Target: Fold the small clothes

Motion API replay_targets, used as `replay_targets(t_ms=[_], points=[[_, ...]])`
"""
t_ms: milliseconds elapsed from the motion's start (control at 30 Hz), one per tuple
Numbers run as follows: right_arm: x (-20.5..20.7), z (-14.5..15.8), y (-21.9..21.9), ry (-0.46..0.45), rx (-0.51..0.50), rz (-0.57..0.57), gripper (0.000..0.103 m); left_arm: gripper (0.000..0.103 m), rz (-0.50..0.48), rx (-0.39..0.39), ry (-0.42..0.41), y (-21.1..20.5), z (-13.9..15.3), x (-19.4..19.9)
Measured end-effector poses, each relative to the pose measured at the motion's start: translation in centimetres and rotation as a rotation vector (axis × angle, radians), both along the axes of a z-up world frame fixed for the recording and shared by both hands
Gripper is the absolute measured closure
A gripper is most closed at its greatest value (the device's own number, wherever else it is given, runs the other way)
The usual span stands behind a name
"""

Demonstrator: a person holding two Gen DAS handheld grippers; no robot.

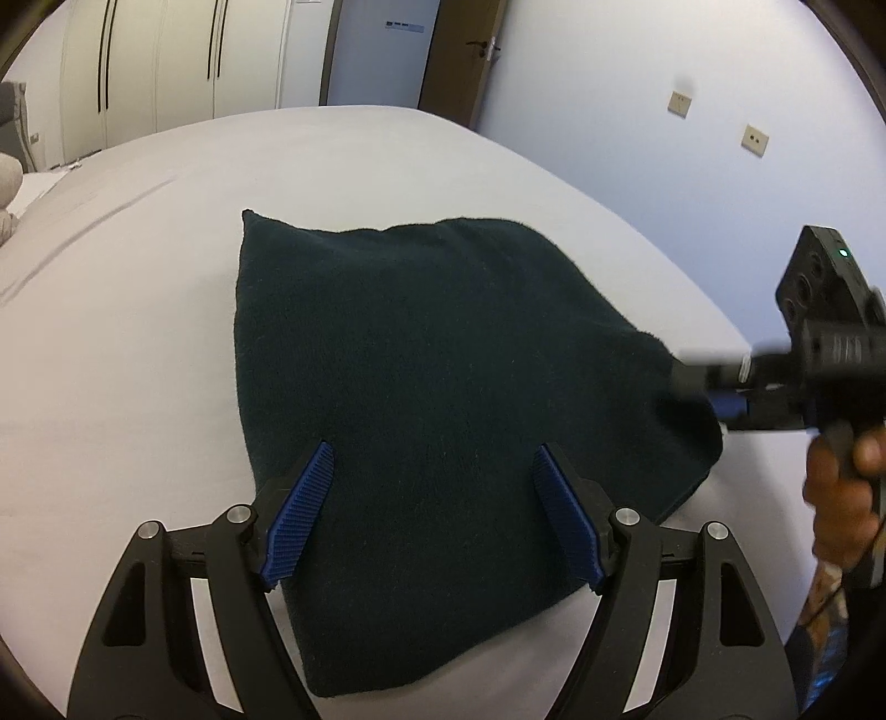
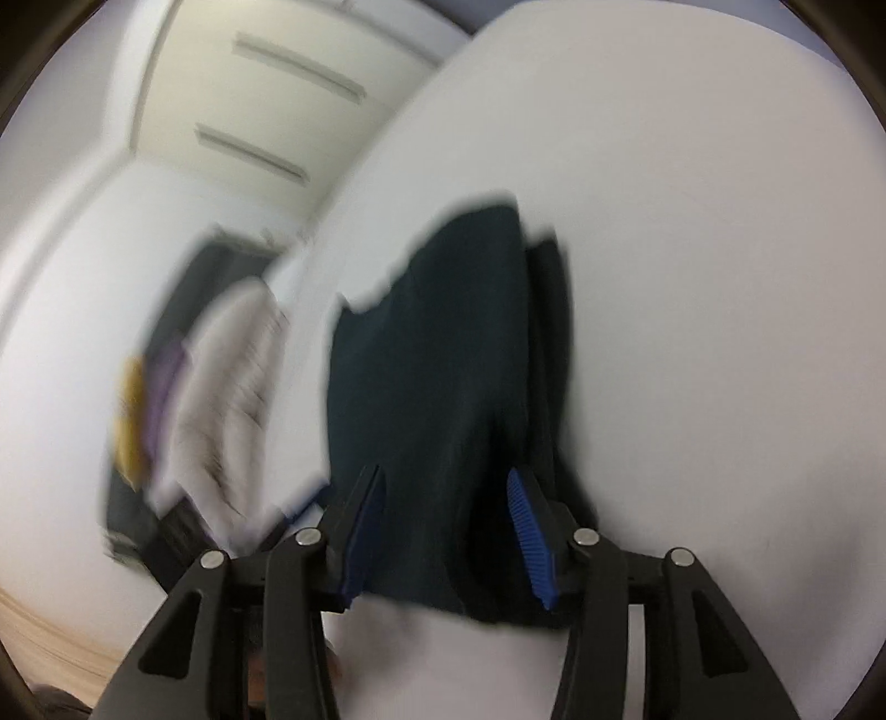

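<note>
A dark green folded cloth (image 1: pixel 443 360) lies flat on the white bed sheet (image 1: pixel 138 332). My left gripper (image 1: pixel 434 451) hovers over its near part, jaws wide apart, and the pads press on nothing. At the cloth's right edge is my right gripper (image 1: pixel 692 382), blurred and held by a person's hand (image 1: pixel 841 487). In the blurred right wrist view, the right gripper (image 2: pixel 446 476) stands open with the near end of the cloth (image 2: pixel 443 360) between and below its blue pads. The pads do not press on the cloth.
White wardrobe doors (image 1: pixel 166 55) and a brown door (image 1: pixel 459 50) stand beyond the bed. Wall sockets (image 1: pixel 754 139) are on the right wall. A blurred pile of pale, purple and yellow clothes (image 2: pixel 221 387) lies left of the cloth in the right wrist view.
</note>
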State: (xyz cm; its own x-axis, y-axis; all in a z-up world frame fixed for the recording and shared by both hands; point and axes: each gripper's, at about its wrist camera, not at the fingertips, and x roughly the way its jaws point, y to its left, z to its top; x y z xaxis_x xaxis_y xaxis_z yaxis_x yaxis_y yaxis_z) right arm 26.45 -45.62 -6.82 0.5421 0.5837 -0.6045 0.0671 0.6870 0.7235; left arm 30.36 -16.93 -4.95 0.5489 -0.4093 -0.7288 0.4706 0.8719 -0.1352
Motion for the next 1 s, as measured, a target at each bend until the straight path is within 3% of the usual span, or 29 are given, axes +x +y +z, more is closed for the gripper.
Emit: replay_targets(t_ms=[67,100,267,333,433,533,600,700,867,1000], points=[[-0.2,-0.7,1.2,0.030,-0.106,0.015,0.081,0.029,0.004,0.045,0.003,-0.6,0.0,-0.2],[-0.1,-1.0,1.4,0.045,-0.110,0.017,0.095,0.029,0.002,0.066,0.004,-0.8,-0.1,-0.3],[-2.0,-2.1,-0.5,0.047,-0.034,-0.039,0.098,0.029,-0.022,0.190,0.006,-2.1,-1.3,-0.7],[-2.4,-3.8,-1.2,0.051,0.032,-0.065,0.101,0.029,-0.025,0.233,-0.006,-2.8,-1.8,-1.1],[-2.6,-5.0,-1.4,0.034,0.112,-0.100,0.101,0.029,-0.018,0.264,-0.022,-3.3,-2.1,-1.3],[-3.5,-4.1,-2.0,0.033,0.107,-0.100,0.098,0.029,-0.019,0.261,-0.011,-3.3,-2.0,-1.2],[-4.2,-2.3,-2.3,0.027,0.054,-0.129,0.090,0.029,-0.017,0.250,-0.004,-3.2,-2.0,-0.9],[-3.9,1.4,-2.2,-0.037,-0.055,-0.172,0.090,0.029,-0.018,0.246,-0.007,-3.1,-2.1,-0.9],[0.7,4.2,0.1,-0.131,0.008,-0.084,0.090,0.029,-0.016,0.238,-0.005,-3.1,-2.1,-0.9],[4.7,1.8,1.7,-0.089,0.028,-0.005,0.066,0.029,-0.020,0.237,-0.002,-3.1,-2.1,-0.8]])
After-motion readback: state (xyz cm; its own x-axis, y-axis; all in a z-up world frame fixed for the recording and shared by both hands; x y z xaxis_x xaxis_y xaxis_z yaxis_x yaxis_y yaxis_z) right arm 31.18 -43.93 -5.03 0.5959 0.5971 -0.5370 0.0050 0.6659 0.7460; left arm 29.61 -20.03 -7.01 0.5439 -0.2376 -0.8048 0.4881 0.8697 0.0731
